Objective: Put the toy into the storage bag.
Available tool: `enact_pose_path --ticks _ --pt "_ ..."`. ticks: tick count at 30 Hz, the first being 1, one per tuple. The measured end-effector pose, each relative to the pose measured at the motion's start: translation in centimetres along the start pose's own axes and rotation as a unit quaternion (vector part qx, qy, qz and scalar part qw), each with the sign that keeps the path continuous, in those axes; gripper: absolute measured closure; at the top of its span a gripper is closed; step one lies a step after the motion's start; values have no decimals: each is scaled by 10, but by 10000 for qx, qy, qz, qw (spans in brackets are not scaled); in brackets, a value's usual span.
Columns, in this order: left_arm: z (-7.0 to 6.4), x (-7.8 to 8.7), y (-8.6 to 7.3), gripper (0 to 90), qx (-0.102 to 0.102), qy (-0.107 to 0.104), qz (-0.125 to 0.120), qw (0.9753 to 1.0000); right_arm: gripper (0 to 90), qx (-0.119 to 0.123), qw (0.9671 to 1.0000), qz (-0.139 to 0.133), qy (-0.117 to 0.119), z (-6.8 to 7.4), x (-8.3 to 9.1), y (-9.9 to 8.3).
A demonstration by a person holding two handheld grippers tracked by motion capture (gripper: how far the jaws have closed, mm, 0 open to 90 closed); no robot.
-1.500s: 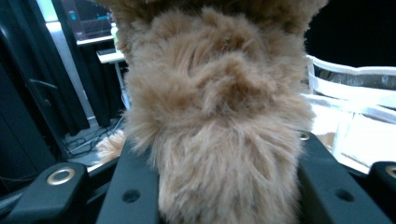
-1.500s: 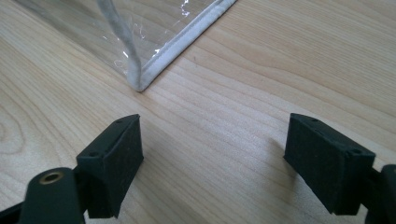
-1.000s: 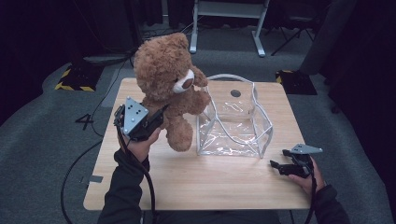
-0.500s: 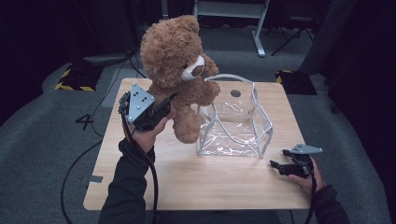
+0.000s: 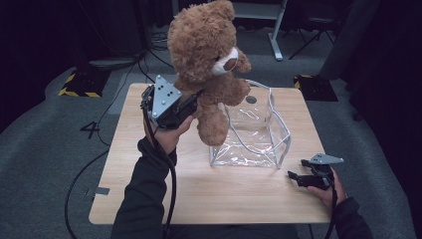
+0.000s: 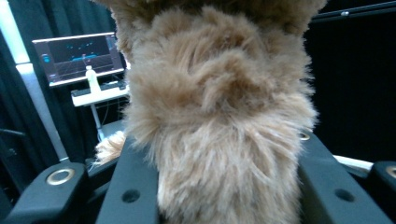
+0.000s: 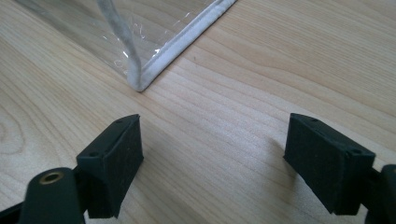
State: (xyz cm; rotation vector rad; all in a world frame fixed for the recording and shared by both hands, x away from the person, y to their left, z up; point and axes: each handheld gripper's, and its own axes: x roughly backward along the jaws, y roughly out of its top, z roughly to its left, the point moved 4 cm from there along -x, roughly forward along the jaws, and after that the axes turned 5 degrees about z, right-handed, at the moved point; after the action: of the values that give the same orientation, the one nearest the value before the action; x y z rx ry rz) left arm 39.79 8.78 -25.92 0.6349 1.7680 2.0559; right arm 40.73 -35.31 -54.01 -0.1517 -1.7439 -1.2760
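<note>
Dark studio curtains are surrounding the light wooden table (image 5: pixel 164 199). Above it, the left gripper (image 5: pixel 191 103), closed on the fluffy brown teddy bear (image 5: pixel 206 55), is carrying it beside the clear plastic box-shaped bag (image 5: pixel 259 130); lowering inside seems next. The right gripper (image 5: pixel 294 177) is resting wide open, empty.

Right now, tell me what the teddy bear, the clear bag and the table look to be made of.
Teddy bear: plush, long tan pile that looks soft and matte, bulging between the left gripper jaws.
Clear bag: see-through glossy film, likely soft plastic, with glare, creases and white piped edges.
Table: pale wood grain, smooth and matte; possibly laminate.
</note>
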Motion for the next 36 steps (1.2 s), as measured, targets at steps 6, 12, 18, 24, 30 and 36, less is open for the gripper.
enact_pose_path --ticks 6,12,18,24,30,36 --pt "-17 -17 8 645 -52 -201 37 9998 191 -2 10000 0 2 0 0 0" --pt "-31 -35 13 645 6 -400 80 9992 191 -1 10000 -1 0 0 0 0" --pt "-45 -54 13 644 -25 -466 112 9988 191 -2 10000 -3 1 0 0 0" --pt "-61 -72 2 644 -67 -521 237 9983 192 -1 10000 -5 0 0 0 0" --pt "-70 -90 -16 643 21 -593 436 9973 191 -4 10000 -3 1 0 0 0" --pt "-69 -96 -26 641 -11 -464 527 9975 191 -1 10000 -2 1 0 0 0"
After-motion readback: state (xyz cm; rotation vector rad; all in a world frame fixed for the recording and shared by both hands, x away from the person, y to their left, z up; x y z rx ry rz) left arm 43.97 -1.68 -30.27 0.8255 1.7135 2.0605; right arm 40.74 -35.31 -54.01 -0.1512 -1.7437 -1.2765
